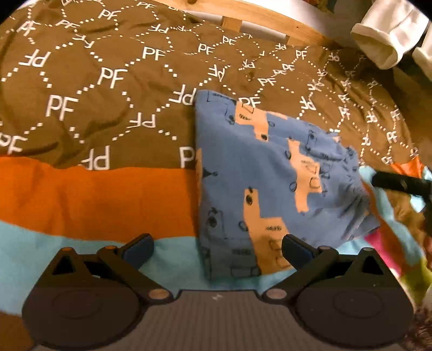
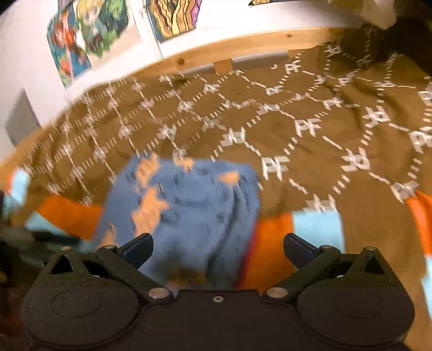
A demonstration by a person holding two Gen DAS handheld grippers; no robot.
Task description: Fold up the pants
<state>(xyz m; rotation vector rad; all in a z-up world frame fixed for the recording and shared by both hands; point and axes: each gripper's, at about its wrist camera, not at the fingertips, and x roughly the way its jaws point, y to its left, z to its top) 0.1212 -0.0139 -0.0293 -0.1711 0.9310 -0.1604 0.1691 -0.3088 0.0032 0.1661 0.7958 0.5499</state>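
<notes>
The pants [image 1: 270, 183] are blue with orange patches and small dark drawings, folded into a compact rectangle on a bed cover. My left gripper [image 1: 217, 249] is open, its fingers spread wide just in front of the pants' near edge, holding nothing. The other gripper's black finger [image 1: 399, 183] shows at the pants' right edge. In the blurred right wrist view the pants [image 2: 189, 208] lie between and beyond my right gripper [image 2: 217, 249], which is open with nothing held.
A brown cover [image 1: 94, 94] printed with white "PF" letters has orange [image 1: 94, 199] and light blue bands. A wooden bed rail [image 1: 256, 16] runs along the back. White cloth [image 1: 386, 35] hangs at the upper right. Posters [image 2: 89, 35] hang on the white wall.
</notes>
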